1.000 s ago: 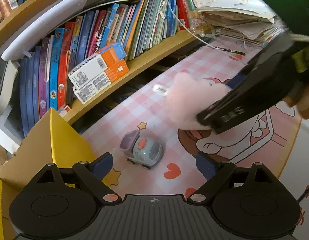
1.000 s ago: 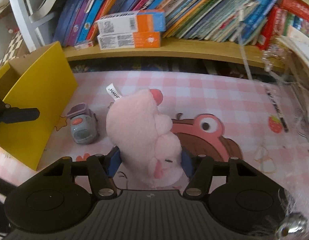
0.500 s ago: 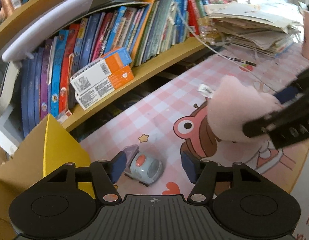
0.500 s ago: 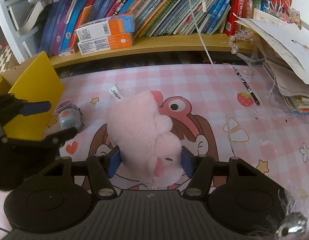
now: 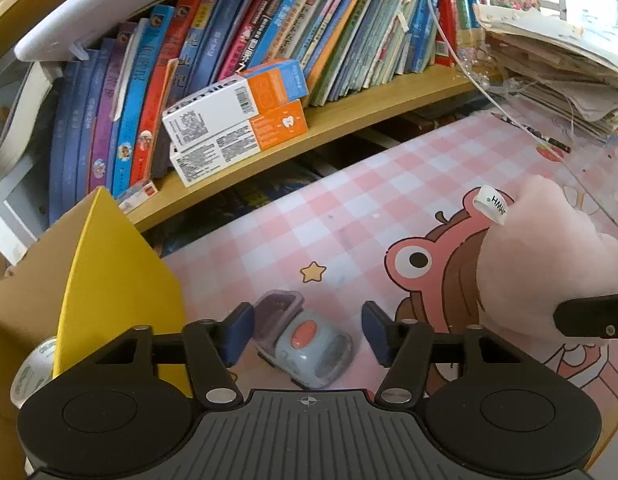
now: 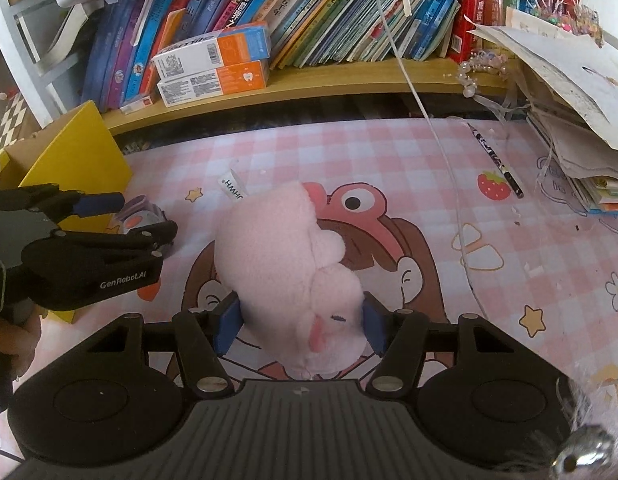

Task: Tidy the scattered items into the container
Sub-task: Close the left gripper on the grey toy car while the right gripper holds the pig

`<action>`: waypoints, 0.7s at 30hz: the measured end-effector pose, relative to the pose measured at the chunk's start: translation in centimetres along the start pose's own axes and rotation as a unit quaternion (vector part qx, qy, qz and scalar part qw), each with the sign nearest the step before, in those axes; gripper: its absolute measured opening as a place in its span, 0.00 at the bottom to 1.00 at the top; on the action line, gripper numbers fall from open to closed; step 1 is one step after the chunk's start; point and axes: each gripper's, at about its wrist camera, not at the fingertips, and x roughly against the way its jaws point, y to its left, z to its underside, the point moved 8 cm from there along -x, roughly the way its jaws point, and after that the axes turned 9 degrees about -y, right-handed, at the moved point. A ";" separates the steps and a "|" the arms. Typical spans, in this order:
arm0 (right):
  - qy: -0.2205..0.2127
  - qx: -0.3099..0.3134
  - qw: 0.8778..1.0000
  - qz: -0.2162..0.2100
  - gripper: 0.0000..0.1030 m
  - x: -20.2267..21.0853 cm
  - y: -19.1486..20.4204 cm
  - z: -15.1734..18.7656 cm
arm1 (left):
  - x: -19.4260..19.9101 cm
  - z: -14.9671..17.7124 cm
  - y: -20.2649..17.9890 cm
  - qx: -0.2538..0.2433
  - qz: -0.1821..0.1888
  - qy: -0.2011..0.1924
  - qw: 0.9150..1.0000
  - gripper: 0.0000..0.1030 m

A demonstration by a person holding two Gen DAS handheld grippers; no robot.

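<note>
A small grey toy car (image 5: 309, 346) with an orange button and a purple lid sits on the pink checked mat beside the yellow box (image 5: 109, 280). My left gripper (image 5: 307, 326) straddles the car and its jaws are closing. A gap still shows at each blue pad. The right wrist view shows the left gripper (image 6: 147, 216) low at the box's (image 6: 73, 160) corner. My right gripper (image 6: 301, 320) is shut on a pink plush toy (image 6: 285, 248), held above the mat. The plush (image 5: 549, 264) with its white tag hangs to the right of the car.
A low wooden shelf of books runs along the back, with two orange-and-white cartons (image 5: 237, 120) on it. A tape roll (image 5: 33, 364) lies inside the yellow box. A pencil (image 6: 495, 156), a white cord (image 6: 421, 112) and a paper stack (image 6: 569, 128) occupy the right.
My left gripper has come down over the toy car and its jaws have narrowed around it. My right gripper has carried the plush to the right, away from the car.
</note>
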 end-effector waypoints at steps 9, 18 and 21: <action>-0.001 -0.001 1.000 -0.001 0.57 0.3 0.1 0.1 | 2.2 0.6 -2.8 -0.025 0.085 -0.014 0.996 0.29; -0.002 -0.005 1.000 0.002 0.57 0.8 0.2 0.5 | 3.5 0.0 -3.6 -0.031 0.108 -0.022 0.993 0.11; -0.003 -0.006 1.000 0.003 0.57 1.2 0.2 0.7 | 4.5 -0.2 -3.7 -0.030 0.119 -0.029 0.992 0.11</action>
